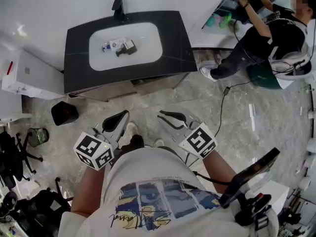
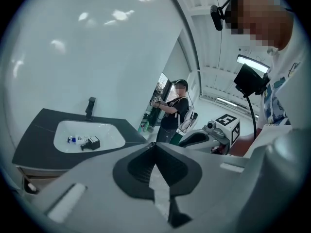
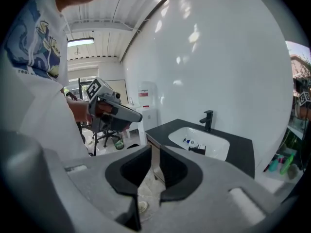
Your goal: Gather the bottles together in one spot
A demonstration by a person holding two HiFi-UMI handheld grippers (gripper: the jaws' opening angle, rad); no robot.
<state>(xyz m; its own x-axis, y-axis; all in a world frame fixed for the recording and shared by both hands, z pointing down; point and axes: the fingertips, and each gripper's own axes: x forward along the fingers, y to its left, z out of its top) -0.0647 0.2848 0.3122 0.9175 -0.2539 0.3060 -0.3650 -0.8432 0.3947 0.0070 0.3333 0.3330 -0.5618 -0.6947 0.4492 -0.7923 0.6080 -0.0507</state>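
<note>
White walls and a marbled floor surround a dark bench with a white sink and a black tap. Small bottles lie in the sink, just beside a black box. Held low by the person's waist, well apart from the bench, the left hand-held gripper has its jaws closed together on nothing. The right hand-held gripper has its jaws a narrow slit apart, also empty. Another person stands at the far right.
</note>
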